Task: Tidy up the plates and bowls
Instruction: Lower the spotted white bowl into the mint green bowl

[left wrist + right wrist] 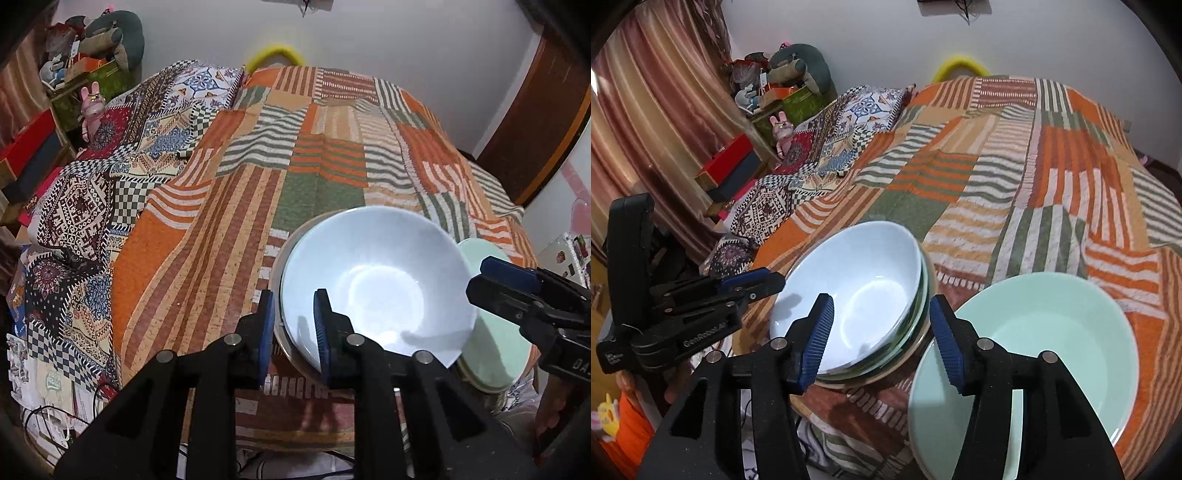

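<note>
Spread over the bed point(1015, 177): a striped patchwork quilt. Near its front edge, white bowl point(857, 291) nested on a stack, mint plate point(1052, 332) just beside. Right hand-held gripper point(882, 343) open, astride the rim, not pinching; left hand-held gripper point(293, 330) narrowly parted around the near rim (contact unclear). Best withdrawn straight back, without nudging the stack. Legible: "GenRobot.AI".

Pale blue bowl point(376, 284), mint green plate point(1052, 332), orange-green striped patchwork bedspread point(332, 155)
</note>
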